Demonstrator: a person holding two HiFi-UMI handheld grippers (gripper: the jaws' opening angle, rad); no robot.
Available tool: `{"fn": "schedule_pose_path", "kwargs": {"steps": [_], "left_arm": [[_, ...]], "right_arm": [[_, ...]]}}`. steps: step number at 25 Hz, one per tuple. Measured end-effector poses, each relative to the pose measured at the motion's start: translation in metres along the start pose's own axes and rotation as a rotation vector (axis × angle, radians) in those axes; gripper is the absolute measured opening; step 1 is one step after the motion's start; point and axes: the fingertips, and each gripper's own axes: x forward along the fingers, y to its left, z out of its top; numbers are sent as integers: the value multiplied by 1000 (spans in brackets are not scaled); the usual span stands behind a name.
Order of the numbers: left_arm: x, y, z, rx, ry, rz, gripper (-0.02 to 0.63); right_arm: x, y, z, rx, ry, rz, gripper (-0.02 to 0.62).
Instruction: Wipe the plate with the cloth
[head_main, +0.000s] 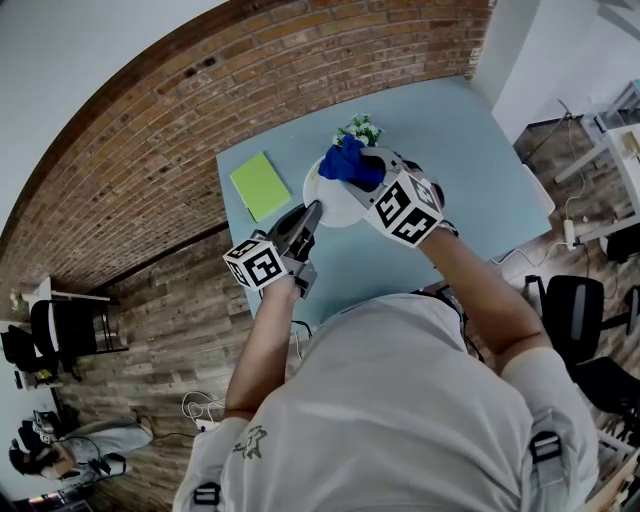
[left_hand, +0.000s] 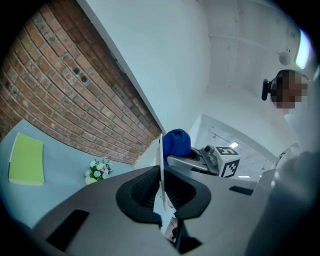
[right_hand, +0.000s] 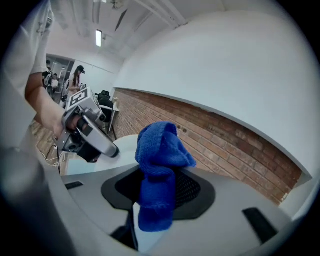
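A light blue table (head_main: 455, 150) is standing against a brick wall (head_main: 200, 90) on a wood-plank floor (head_main: 150, 320). Above it, the left gripper (head_main: 310, 215) is pinching the rim of the white plate (head_main: 335, 207); the right gripper (head_main: 366, 176) is clamping the blue cloth (head_main: 346, 161) against the plate.

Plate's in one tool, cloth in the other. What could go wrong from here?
The left tool pinches the plate only by its rim; pressure from wiping could lever it loose.
The cloth in the right tool is bunched with a loose end hanging; it could slip out.
The flowers stand close behind the plate; a wide stroke might knock them over.
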Motion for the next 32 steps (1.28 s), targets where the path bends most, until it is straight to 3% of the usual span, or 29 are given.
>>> {"fn": "schedule_pose_path", "kwargs": {"steps": [7, 12, 17, 22, 25, 32], "left_arm": [[-4, -1, 14, 42, -18, 8, 17], [-11, 4, 29, 72, -43, 33, 17], [-15, 4, 41, 153, -15, 45, 18], [-18, -1, 52, 261, 7, 27, 17], [-21, -7, 64, 380, 26, 35, 15], [-20, -39, 77, 836, 83, 55, 15]], "right_arm": [[4, 73, 9, -50, -61, 176, 156], [4, 86, -25, -42, 15, 230, 155], [-1, 51, -45, 15, 66, 152, 155], [-22, 0, -22, 23, 37, 38, 155], [-38, -21, 4, 23, -19, 8, 155], [-66, -40, 61, -59, -110, -23, 155]]}}
